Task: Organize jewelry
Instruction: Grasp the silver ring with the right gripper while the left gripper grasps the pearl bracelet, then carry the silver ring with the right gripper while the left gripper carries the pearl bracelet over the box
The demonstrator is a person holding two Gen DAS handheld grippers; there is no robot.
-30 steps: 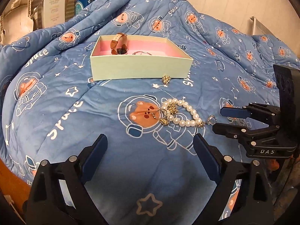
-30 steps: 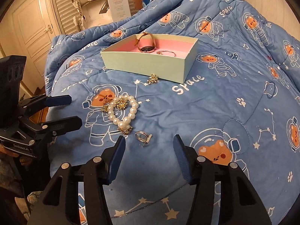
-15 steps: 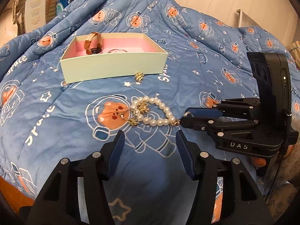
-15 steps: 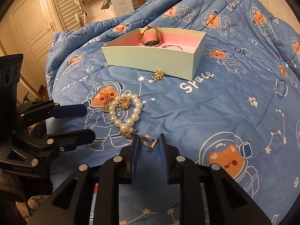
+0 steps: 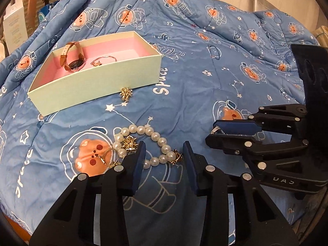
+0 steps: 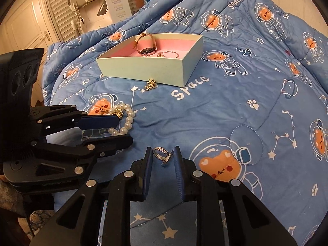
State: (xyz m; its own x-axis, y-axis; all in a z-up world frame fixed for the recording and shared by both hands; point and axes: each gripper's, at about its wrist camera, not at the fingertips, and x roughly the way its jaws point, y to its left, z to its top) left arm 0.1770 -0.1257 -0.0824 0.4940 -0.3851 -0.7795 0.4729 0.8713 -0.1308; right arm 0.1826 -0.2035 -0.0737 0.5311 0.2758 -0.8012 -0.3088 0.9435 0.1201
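A pale green box (image 5: 98,86) with a pink inside sits on the blue quilt; it also shows in the right wrist view (image 6: 143,69). It holds a brown-strap watch (image 5: 72,58) and a thin bangle (image 5: 103,60). A gold brooch (image 5: 126,93) lies in front of the box. A pearl bracelet (image 5: 152,135) with gold pieces lies near my left gripper (image 5: 164,149), which is open around its near end. My right gripper (image 6: 163,153) is shut on a silver ring (image 6: 162,154) and holds it just above the quilt.
The blue astronaut quilt (image 6: 235,102) covers the whole bed. A gold ring (image 5: 107,157) lies beside the pearls. A white carton (image 6: 117,5) and louvred doors stand beyond the bed's far left edge.
My right gripper closed on the silver ring and lifted it slightly. My left gripper narrowed and moved forward over the pearl bracelet's near end.
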